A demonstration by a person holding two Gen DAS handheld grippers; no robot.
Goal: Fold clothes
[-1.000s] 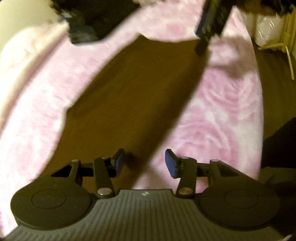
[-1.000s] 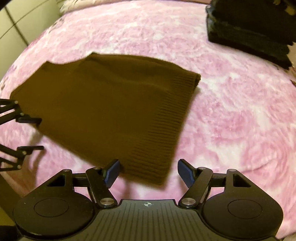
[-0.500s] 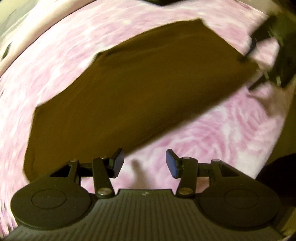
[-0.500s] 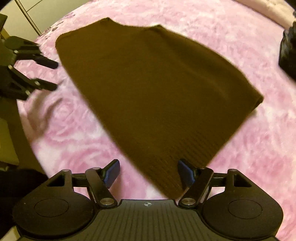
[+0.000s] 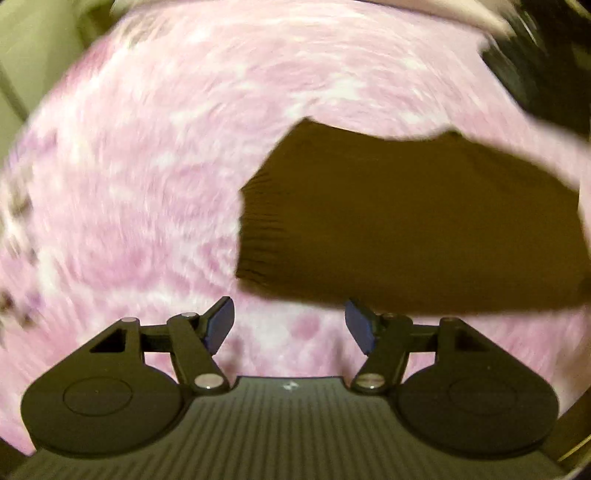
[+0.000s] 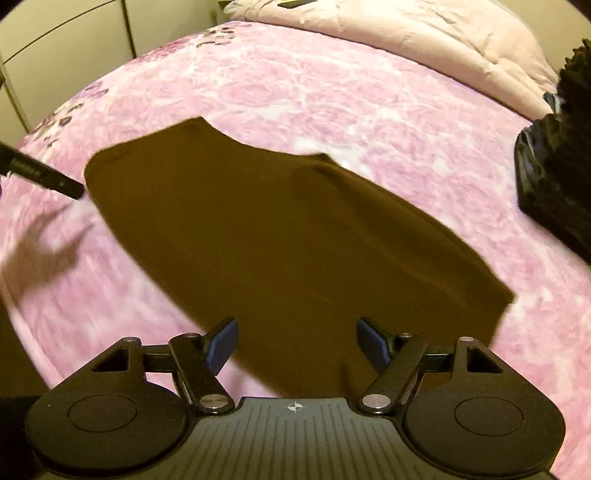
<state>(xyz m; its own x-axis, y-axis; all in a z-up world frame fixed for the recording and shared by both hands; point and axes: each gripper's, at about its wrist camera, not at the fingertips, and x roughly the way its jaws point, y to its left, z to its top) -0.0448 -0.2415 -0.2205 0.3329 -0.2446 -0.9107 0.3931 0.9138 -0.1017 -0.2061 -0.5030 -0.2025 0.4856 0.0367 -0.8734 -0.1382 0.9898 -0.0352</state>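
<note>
A dark brown knitted garment with a ribbed hem (image 6: 280,236) lies flat, folded, on a pink rose-patterned fleece blanket (image 6: 295,96) covering a bed; no box or basket shows in either view. A stack of folded black clothes (image 6: 557,184) sits at the blanket's right side, and a pale pink quilt (image 6: 406,33) lies beyond. The right gripper (image 6: 295,341) points steeply down over the garment's near edge, its blue-padded jaws spread with nothing pinched. The left gripper (image 5: 290,325) tilts down just beside the ribbed hem, its jaws opening over bare blanket, holding nothing; its view is blurred
</note>
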